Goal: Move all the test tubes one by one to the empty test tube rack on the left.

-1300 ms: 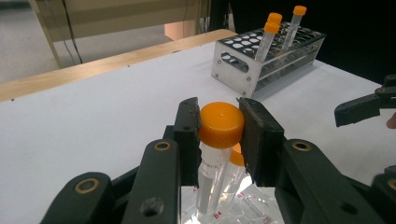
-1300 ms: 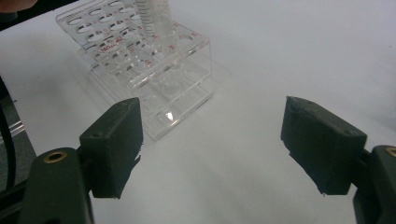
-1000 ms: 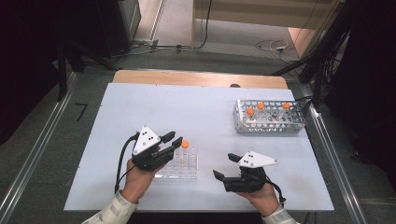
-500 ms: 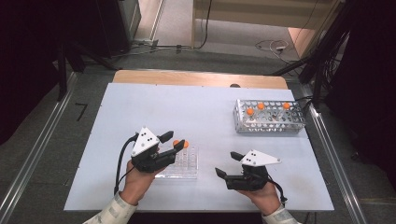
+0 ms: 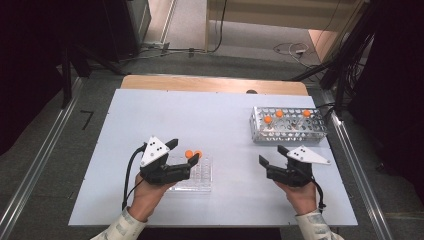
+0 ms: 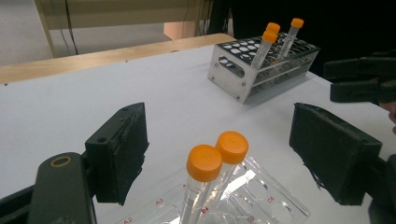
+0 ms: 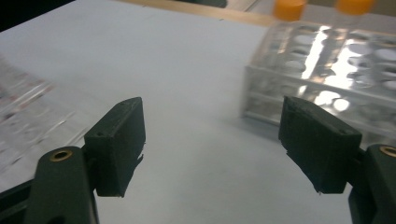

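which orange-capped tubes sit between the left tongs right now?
The two orange-capped tubes in the clear rack, between the left tongs, untouched. The other three stand in the metal rack.

White table top [image 5: 200,115]; wooden board [image 5: 210,84] along far edge; grey floor [image 5: 50,145]; cables [image 5: 292,48] beyond.

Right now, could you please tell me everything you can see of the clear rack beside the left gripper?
The clear rack is a low, transparent plastic tray with rows of round wells and red labels. It lies flat on the white table and holds two orange-capped tubes, side by side and leaning slightly. The left gripper has just opened around them, not touching.
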